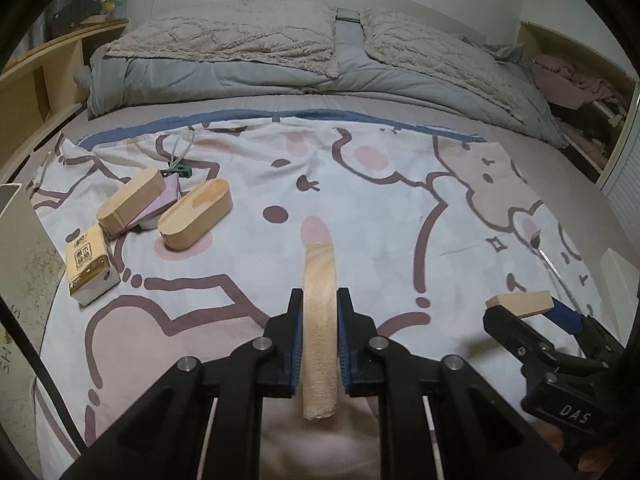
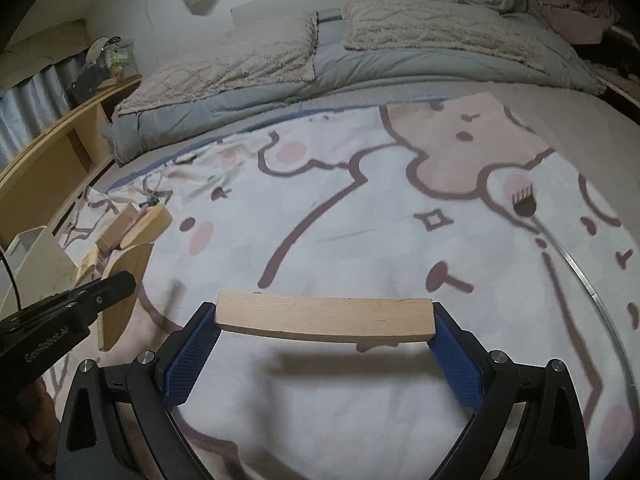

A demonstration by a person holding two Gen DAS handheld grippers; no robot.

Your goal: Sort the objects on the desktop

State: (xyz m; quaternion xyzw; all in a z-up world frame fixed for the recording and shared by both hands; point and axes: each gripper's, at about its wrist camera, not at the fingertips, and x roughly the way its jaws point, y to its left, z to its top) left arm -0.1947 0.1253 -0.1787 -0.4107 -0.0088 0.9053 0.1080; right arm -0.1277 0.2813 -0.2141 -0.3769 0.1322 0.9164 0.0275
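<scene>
Left hand-held gripper [image 1: 319,312] narrow, clamped on curved wooden piece [image 1: 319,320].

Home bedroom. Bed with two fluffy beige textured pillows [image 1: 224,38] on a folded grey quilt [image 1: 240,76] at the head edge, white cartoon-print sheet [image 1: 380,208] over it, light wooden shelf unit [image 1: 36,80] along the left edge.

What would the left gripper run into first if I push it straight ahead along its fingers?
Probably nothing soon. The left gripper, shut on a curved wooden piece, points over bare patterned sheet toward the grey duvet. The oval wooden boxes lie off to its left. Depth is unclear.
</scene>
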